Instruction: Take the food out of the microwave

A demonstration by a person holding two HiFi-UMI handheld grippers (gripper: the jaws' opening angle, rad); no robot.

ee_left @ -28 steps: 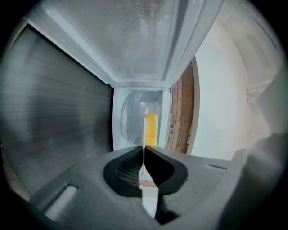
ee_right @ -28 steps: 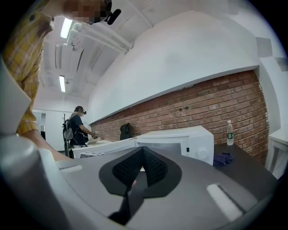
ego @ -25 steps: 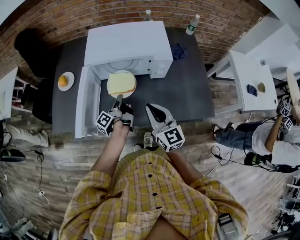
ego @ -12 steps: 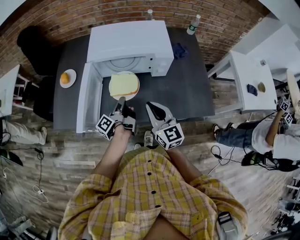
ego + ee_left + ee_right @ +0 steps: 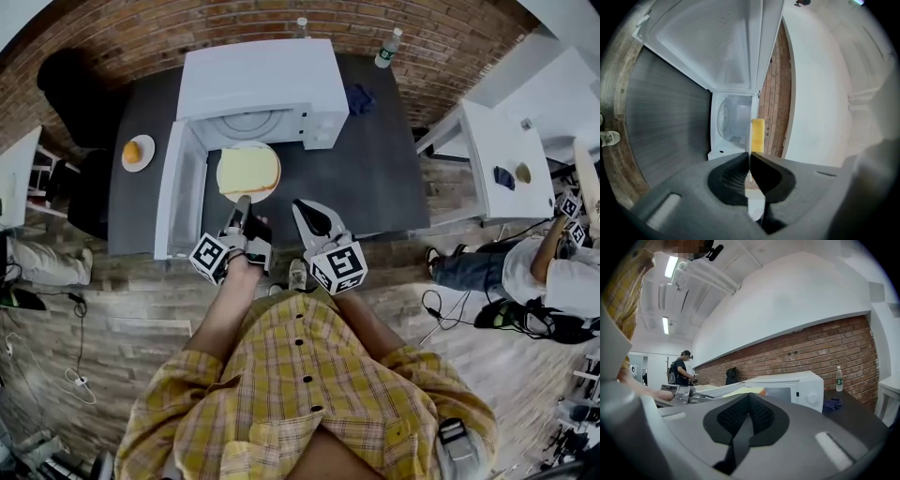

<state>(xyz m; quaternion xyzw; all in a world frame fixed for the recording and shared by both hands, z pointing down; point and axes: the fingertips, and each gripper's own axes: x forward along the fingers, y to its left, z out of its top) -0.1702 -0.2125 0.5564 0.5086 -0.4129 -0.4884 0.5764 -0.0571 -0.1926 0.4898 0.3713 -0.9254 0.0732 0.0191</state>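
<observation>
The plate of bread has come a little farther out of the microwave toward me, and my left tongs have drawn back with it. It is now over the dark surface, just outside the mouth and beside the open door. A brick wall runs behind, and an orange lies to the left. My left tongs are clamped on the plate's near rim. My right tongs are closed and empty, just beside them.
</observation>
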